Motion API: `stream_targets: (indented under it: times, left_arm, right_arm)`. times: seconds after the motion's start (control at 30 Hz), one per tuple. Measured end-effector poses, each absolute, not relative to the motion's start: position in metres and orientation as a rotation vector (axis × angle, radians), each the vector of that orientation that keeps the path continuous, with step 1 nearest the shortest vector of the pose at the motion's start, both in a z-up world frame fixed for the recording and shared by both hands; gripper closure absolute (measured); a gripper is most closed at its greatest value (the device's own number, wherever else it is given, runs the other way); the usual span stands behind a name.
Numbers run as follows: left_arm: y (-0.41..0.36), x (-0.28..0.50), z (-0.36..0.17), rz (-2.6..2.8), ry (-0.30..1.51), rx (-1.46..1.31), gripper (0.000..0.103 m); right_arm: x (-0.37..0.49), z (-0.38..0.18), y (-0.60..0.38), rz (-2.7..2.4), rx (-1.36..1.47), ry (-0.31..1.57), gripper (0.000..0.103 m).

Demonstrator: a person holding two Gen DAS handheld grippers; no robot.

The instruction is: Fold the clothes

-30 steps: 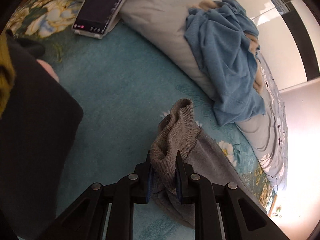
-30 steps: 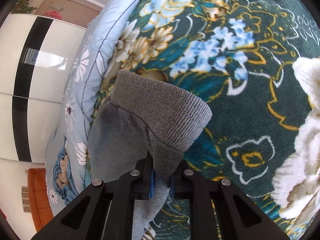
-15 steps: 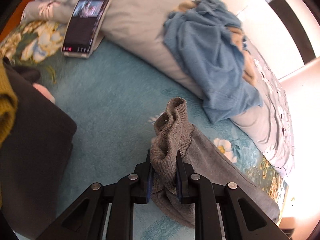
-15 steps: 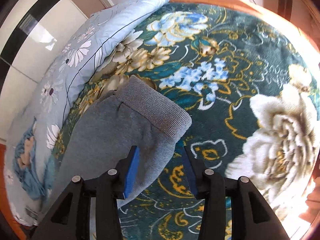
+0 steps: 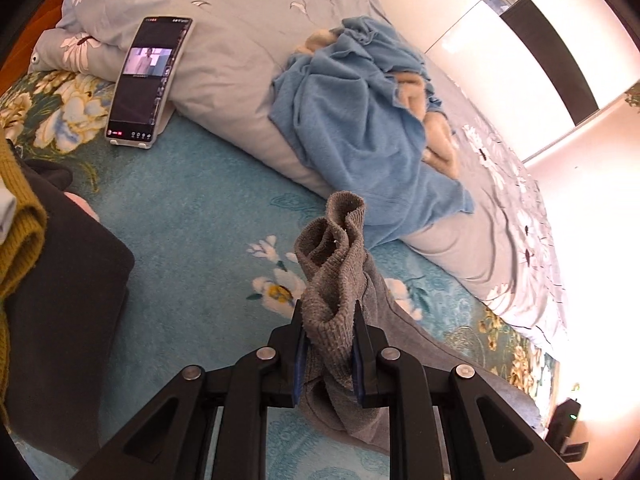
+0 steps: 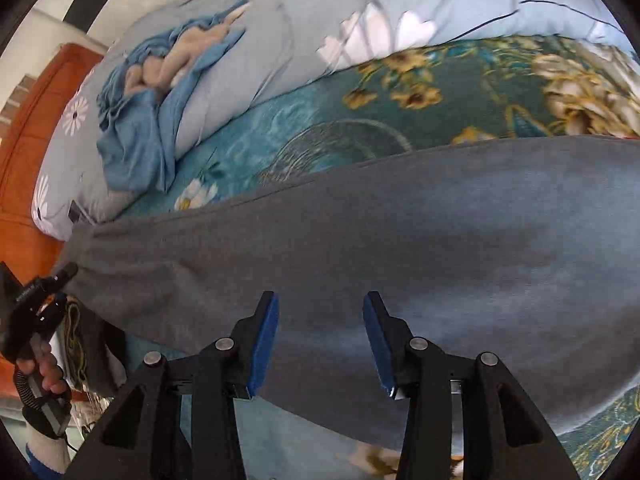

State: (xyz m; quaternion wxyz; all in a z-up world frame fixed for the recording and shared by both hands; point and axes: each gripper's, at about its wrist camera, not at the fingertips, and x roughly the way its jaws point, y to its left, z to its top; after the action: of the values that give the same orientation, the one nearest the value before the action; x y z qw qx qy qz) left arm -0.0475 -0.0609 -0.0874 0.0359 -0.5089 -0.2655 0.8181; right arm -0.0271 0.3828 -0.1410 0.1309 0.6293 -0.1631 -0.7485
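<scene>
Grey sweatpants (image 6: pixel 400 232) lie stretched across the teal floral bedspread (image 6: pixel 280 120). My left gripper (image 5: pixel 327 354) is shut on their ribbed grey cuff (image 5: pixel 332 256), which stands bunched up between the blue pads. My right gripper (image 6: pixel 320 340) is open and empty, hovering over the middle of the pants leg. The left gripper also shows at the left edge of the right wrist view (image 6: pixel 36 292), holding the pants' end.
A blue garment (image 5: pixel 360 120) lies crumpled on the light blue quilt (image 5: pixel 240 40) behind. A phone (image 5: pixel 148 80) leans against the quilt. Dark clothing (image 5: pixel 60 300) and a mustard knit (image 5: pixel 20 240) lie at the left. An orange headboard (image 6: pixel 32 140) is beyond.
My right gripper let go of the ribbed cuff, opened, and swung over the middle of the pants. My left gripper kept its hold and moved back a little.
</scene>
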Motion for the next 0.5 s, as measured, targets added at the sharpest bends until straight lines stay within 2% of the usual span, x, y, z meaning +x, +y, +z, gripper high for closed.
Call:
stream_targets:
  times: [0.13,0.33,0.5]
  left_arm:
    - [-0.052,-0.042,-0.076,2.512,-0.787,-1.511,0.084]
    - [-0.029,-0.036,-0.053,2.502,-0.728,-1.436,0.084]
    - [0.014,-0.032,-0.027,2.472,-0.62,-1.332,0.084]
  right_arm:
    - [-0.024,-0.158,0.356,-2.162,1.912,-0.376,0.058]
    - [-0.019,-0.166,0.366,-2.165,1.937,-0.459,0.058]
    - [-0.01,-0.133,0.408,-2.26,1.78,-0.6,0.058]
